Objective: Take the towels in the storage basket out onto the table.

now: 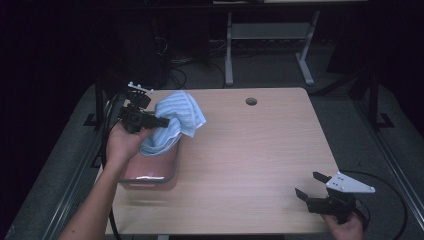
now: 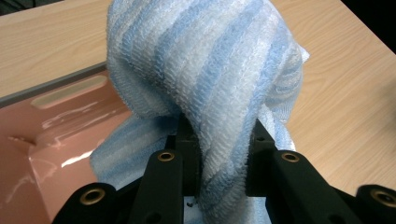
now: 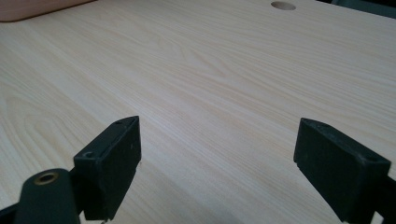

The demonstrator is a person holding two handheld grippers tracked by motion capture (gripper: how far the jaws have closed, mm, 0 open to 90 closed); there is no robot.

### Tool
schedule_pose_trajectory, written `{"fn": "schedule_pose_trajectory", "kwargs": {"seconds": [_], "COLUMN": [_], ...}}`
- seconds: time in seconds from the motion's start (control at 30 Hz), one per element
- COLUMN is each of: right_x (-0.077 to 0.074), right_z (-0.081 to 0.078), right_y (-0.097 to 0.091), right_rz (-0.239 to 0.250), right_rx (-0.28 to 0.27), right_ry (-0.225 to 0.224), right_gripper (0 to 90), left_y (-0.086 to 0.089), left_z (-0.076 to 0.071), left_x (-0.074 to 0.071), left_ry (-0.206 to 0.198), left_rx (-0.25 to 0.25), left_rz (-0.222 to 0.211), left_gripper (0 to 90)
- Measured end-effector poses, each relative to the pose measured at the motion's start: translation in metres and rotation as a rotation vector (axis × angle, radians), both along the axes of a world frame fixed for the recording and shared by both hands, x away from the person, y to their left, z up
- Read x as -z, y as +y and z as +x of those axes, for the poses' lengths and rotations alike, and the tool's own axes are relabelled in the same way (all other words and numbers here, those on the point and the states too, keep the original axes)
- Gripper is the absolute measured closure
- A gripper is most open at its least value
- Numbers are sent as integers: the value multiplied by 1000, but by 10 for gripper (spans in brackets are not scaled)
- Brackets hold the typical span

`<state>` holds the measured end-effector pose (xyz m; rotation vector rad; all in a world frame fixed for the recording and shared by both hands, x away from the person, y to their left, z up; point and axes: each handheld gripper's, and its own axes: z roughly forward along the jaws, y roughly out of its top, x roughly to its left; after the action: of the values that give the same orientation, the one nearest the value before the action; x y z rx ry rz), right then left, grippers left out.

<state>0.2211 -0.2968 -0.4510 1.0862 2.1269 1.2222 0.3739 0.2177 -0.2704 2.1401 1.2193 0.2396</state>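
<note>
A wooden table (image 1: pixel 250 150) stands in a dark room. A pink tub (image 1: pixel 150 172) sits on the table near its left edge. All places here are told from this tub.

The left gripper (image 1: pixel 162 121) is above the far end of the tub. Its jaws are squeezed tight on a blue and white striped towel (image 1: pixel 175 120). In the left gripper view, the towel (image 2: pixel 210 79) bunches up between the two black jaws and flops over them. Part of the towel hangs down into the tub (image 2: pixel 56 135), and part pokes out past the tub's far right side.

The right gripper (image 1: pixel 311 186) is far to the right of the tub, close to the near right corner of the table. Its jaws are wide apart with nothing between them, just bare wood (image 3: pixel 210 93) below. A small round hole (image 1: pixel 251 101) in the table is beyond the tub, off to the right.
</note>
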Motion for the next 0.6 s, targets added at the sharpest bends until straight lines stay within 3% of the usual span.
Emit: {"fn": "schedule_pose_trajectory", "kwargs": {"seconds": [0.6], "right_x": [-1], "right_z": [-1], "right_y": [-3], "right_rz": [4], "right_rx": [8], "right_ry": [-6], "right_gripper": [145], "left_y": [-43], "left_z": [12], "left_x": [5], "left_ry": [9], "left_rx": [61], "left_rz": [-8], "left_gripper": [730]}}
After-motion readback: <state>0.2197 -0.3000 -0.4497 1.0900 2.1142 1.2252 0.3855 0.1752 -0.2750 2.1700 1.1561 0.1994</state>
